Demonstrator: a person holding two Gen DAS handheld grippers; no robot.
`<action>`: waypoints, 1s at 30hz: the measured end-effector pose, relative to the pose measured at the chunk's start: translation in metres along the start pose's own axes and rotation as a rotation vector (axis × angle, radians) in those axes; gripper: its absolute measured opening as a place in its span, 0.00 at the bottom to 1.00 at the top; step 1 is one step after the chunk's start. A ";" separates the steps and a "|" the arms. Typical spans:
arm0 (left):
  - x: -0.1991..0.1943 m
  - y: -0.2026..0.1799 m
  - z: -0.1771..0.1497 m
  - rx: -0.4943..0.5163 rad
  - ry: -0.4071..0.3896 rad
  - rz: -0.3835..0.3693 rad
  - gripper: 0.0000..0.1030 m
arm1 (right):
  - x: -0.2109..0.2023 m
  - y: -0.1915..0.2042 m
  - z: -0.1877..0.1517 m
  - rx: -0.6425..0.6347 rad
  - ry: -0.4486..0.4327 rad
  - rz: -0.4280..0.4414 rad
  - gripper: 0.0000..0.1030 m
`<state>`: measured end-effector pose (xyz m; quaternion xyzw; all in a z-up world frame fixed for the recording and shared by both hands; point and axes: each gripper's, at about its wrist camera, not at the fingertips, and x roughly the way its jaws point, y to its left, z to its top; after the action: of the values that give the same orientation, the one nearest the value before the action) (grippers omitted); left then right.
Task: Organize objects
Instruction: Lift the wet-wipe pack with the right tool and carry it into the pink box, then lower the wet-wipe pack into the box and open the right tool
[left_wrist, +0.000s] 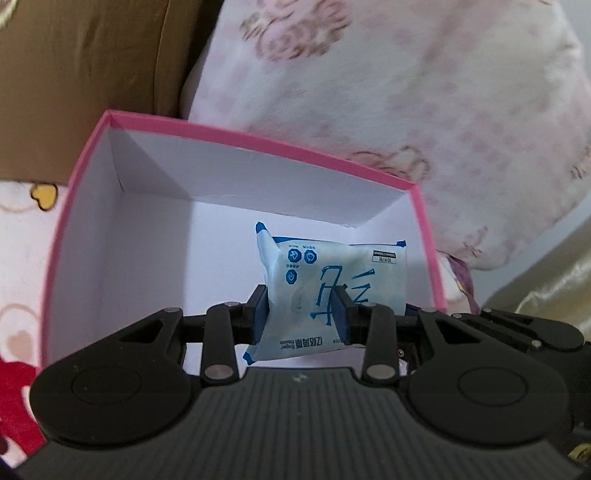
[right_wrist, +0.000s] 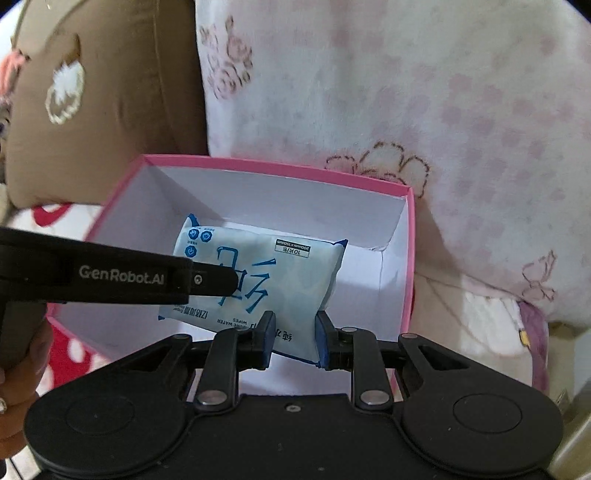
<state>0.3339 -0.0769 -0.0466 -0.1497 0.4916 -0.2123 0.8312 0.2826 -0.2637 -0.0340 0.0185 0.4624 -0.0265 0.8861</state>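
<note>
A light blue pack of wet wipes (left_wrist: 354, 273) (right_wrist: 295, 266) with dark blue print hangs tilted inside an open box that has a pink rim (left_wrist: 258, 138) (right_wrist: 277, 168) and white inner walls. My left gripper (left_wrist: 301, 314) is shut on the pack's near left part, its blue pads pressing both sides. My right gripper (right_wrist: 295, 339) is shut on the pack's near right corner. In the right wrist view the left gripper's black finger (right_wrist: 207, 280) reaches in from the left across the pack. Whether the pack touches the box floor cannot be told.
A white and pink floral cushion (left_wrist: 406, 92) (right_wrist: 406, 92) lies behind and right of the box. A brown cushion (left_wrist: 74, 74) (right_wrist: 110, 110) stands at the back left. A red and white patterned blanket (left_wrist: 14, 387) lies under the box. A hand (right_wrist: 14, 369) holds the left gripper.
</note>
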 end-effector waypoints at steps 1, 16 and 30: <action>0.007 0.003 0.001 -0.015 0.000 0.000 0.34 | 0.007 0.000 0.003 -0.005 0.007 -0.011 0.26; 0.071 0.021 0.016 -0.162 0.095 0.014 0.34 | 0.068 0.012 0.013 -0.091 0.106 -0.153 0.24; 0.075 0.004 0.011 -0.166 0.121 0.035 0.31 | 0.070 0.022 0.005 -0.125 0.074 -0.175 0.01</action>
<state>0.3761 -0.1100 -0.0997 -0.1963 0.5592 -0.1650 0.7884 0.3278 -0.2438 -0.0887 -0.0763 0.4955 -0.0742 0.8620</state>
